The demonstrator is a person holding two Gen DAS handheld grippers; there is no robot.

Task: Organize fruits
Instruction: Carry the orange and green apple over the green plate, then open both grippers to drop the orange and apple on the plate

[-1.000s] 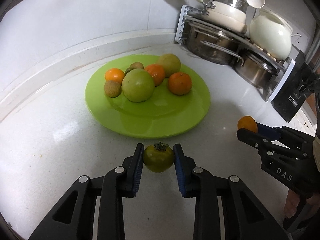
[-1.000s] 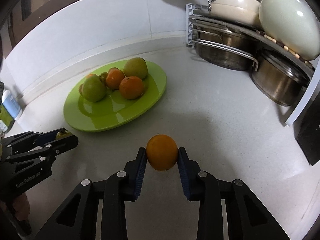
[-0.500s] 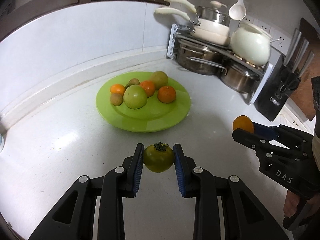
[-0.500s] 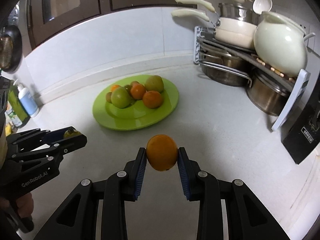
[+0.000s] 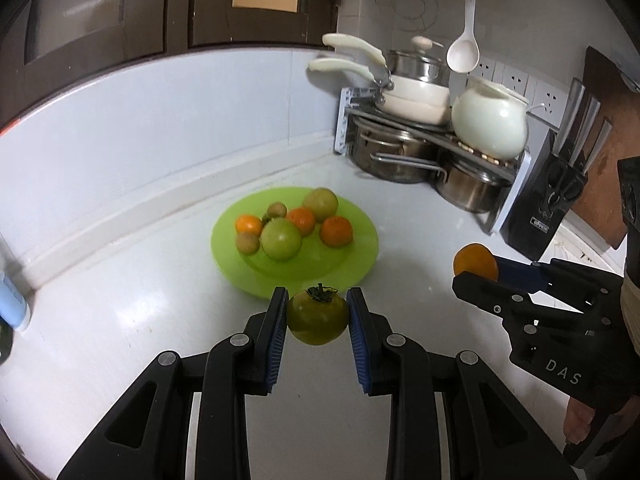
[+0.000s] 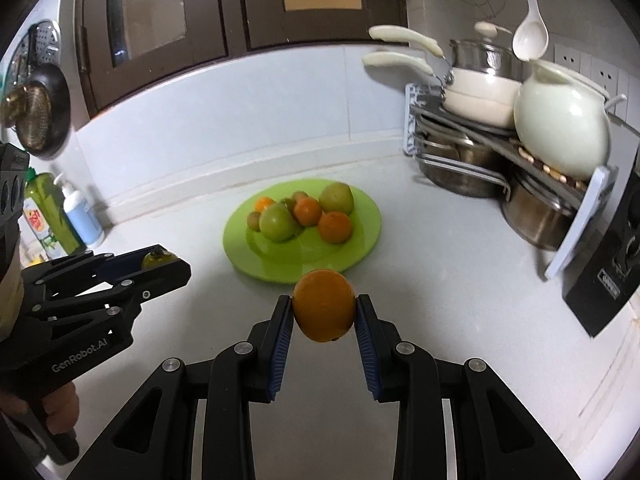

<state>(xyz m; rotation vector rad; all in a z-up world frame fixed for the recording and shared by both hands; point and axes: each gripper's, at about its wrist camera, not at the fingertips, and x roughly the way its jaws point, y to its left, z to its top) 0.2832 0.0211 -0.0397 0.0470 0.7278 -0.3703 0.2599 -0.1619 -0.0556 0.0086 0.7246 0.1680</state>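
My left gripper (image 5: 317,322) is shut on a green tomato (image 5: 317,320) with a dark stem, held above the white counter in front of the green plate (image 5: 356,256). My right gripper (image 6: 323,312) is shut on an orange (image 6: 323,306), also in front of the plate (image 6: 364,236). The plate holds several fruits: green tomatoes, oranges and small brown ones. The right gripper with its orange (image 5: 475,261) shows at the right of the left wrist view. The left gripper with the tomato (image 6: 159,258) shows at the left of the right wrist view.
A pot rack (image 5: 432,148) with pans and a white jar (image 5: 490,124) fills the back right corner. A knife block (image 5: 548,204) stands to its right. Bottles (image 6: 76,216) stand at the far left by the wall.
Both grippers have pulled back and up from the plate, each still holding its fruit. The plate looks smaller and farther away.
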